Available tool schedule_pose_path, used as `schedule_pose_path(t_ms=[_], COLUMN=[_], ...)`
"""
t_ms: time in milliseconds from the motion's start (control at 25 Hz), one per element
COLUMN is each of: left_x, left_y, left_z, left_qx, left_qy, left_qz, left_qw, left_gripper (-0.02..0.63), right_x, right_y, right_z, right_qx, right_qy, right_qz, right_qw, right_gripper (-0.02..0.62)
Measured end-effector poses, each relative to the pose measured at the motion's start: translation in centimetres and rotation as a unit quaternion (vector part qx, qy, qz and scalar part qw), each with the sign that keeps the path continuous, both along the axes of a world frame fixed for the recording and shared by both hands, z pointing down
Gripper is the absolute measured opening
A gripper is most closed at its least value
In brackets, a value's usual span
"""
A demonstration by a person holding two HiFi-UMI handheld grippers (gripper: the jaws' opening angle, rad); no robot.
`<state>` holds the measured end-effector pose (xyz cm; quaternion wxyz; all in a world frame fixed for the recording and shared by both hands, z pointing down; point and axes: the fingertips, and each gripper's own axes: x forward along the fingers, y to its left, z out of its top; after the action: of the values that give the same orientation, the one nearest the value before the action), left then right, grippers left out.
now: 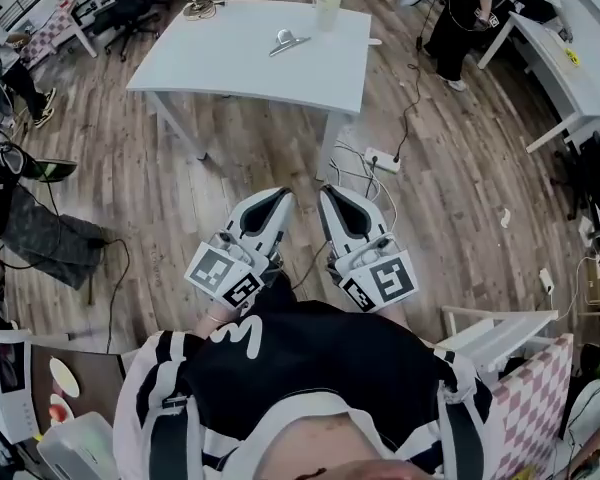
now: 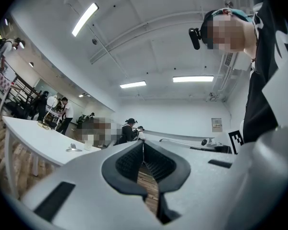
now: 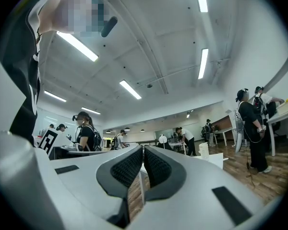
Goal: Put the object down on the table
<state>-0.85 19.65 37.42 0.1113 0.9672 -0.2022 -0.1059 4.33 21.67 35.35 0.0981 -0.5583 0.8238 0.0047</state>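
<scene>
Both grippers are held close in front of the person's torso, pointing forward over the wooden floor. My left gripper (image 1: 278, 197) is shut with nothing between its pads, as its own view confirms (image 2: 143, 143). My right gripper (image 1: 329, 194) is likewise shut and empty (image 3: 143, 148). Well ahead stands a white table (image 1: 230, 63). On it lie a small metallic object (image 1: 287, 41) and a pale cup (image 1: 327, 8). The left gripper view shows that table (image 2: 33, 138) at its left with the metallic object (image 2: 73, 148) on it.
A coiled cable thing (image 1: 198, 9) sits on the table's far left. A power strip (image 1: 383, 158) and cords lie on the floor by the table leg. Another desk (image 1: 555, 58) stands far right and a white frame (image 1: 500, 333) near right, with people around the room.
</scene>
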Motion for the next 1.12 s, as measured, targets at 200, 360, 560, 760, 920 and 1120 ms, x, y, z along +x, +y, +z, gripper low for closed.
schedule_pose_path(t_ms=[200,360,560,760,920,1120], left_x=[0.8,1.0,0.2,-1.0,-2.0,-2.5], left_y=[3.2,5.0,6.3,7.0,7.7,8.3], left_z=[0.3,-0.6,-0.8,-0.1,0.0,0.4], left_qx=[-0.005,0.01,0.016,0.007,0.006,0.002], left_qy=[0.002,0.003,0.009,0.004,0.007,0.007], left_qz=[0.003,0.009,-0.001,-0.007,-0.013,-0.017], left_qw=[1.0,0.9999,0.9998,0.9999,0.9999,0.9998], left_gripper=[0.009,0.009,0.009,0.009,0.009,0.009], right_x=[-0.1,-0.3,-0.2,-0.9,-1.8,-2.6], right_y=[3.0,4.6,5.8,6.2,6.9,7.5], right_z=[0.4,-0.3,0.5,0.6,0.6,1.0], right_qx=[-0.013,-0.001,0.003,0.0,-0.002,-0.004], right_qy=[-0.008,-0.008,0.007,0.011,0.007,0.007], right_qz=[-0.008,-0.007,0.005,0.006,0.002,-0.006], right_qw=[1.0,1.0,1.0,1.0,1.0,1.0], right_gripper=[0.025,0.025,0.025,0.02,0.018,0.018])
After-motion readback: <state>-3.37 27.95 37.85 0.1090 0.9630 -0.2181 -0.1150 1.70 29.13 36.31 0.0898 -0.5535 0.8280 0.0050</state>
